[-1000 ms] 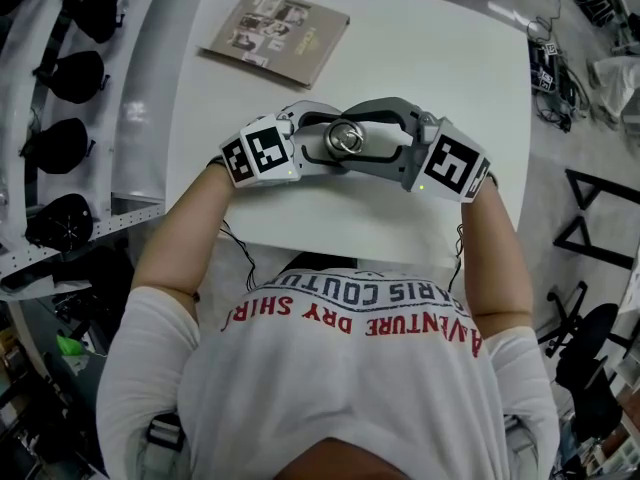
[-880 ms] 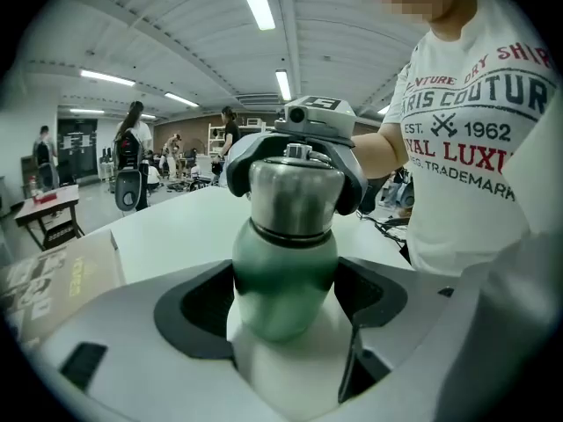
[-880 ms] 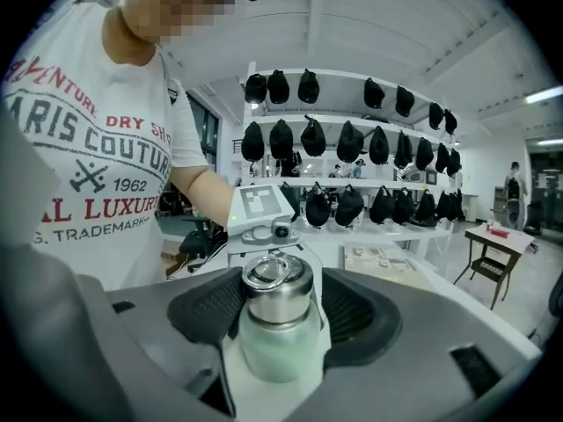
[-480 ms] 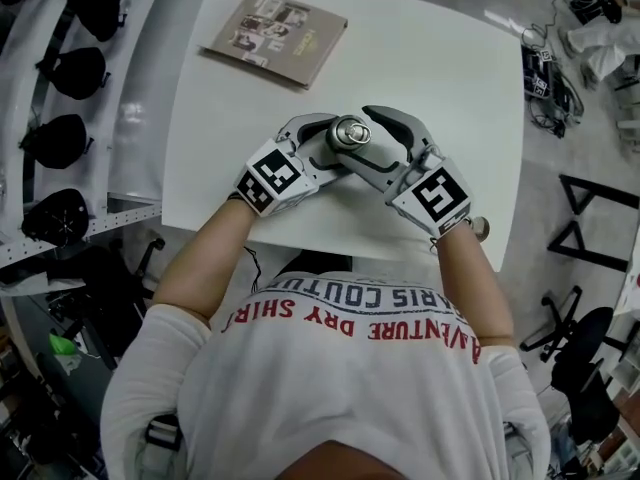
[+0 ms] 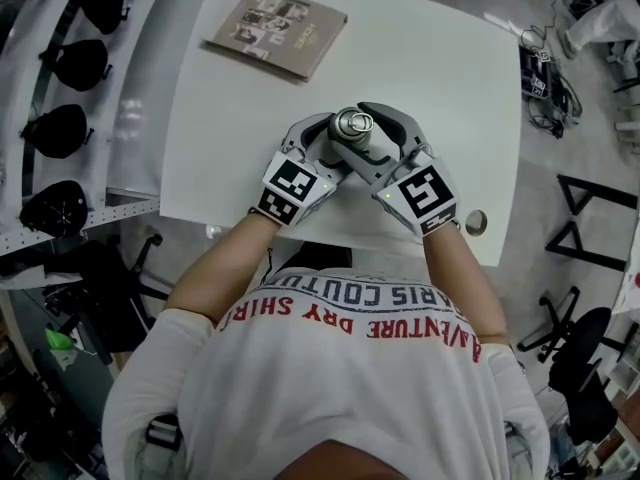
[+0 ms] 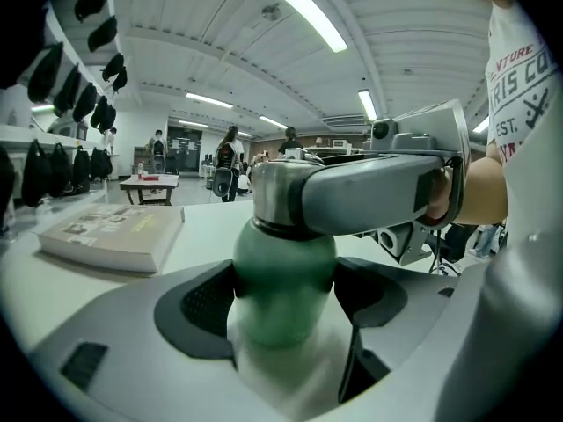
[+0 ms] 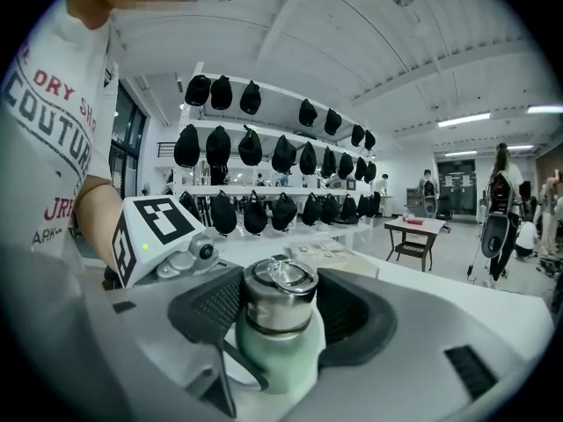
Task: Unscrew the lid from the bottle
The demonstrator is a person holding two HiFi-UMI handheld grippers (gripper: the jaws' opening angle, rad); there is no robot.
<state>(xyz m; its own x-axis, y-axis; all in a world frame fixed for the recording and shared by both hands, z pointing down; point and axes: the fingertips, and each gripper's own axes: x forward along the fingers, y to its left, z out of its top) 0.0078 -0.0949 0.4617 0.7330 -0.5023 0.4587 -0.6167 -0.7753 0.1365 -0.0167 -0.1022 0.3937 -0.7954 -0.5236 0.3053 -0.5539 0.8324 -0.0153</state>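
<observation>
A matte green, round-shouldered bottle [image 6: 283, 262] stood upright on the white tabletop [image 5: 440, 78], near its front edge and close in front of the person. A brushed steel screw lid [image 7: 280, 290] with a small ring on top was still on the bottle's neck. The left claw [image 6: 286, 304] was clenched on the green body just below the shoulder, with its dark ribbed pads against both sides. It served to brace the bottle against turning.

The right claw [image 7: 280, 316] came in from the other side at a higher level, with the lid between its jaws. Those jaws had just been closing, and in the right gripper view the pads looked to be seated against the lid's steel wall, so the claw was grasping the lid. Both claws pointed away from the person and met at the bottle in a shallow V.

Judged from these views, the task was under way but not finished. The lid sat square on the neck with only a thin dark seam beneath it, and no thread showed. How far it had been loosened could not be told. The lid had yet to be twisted free and lifted clear. A grey-covered book [image 5: 277, 31] lay well apart at the far left corner.
</observation>
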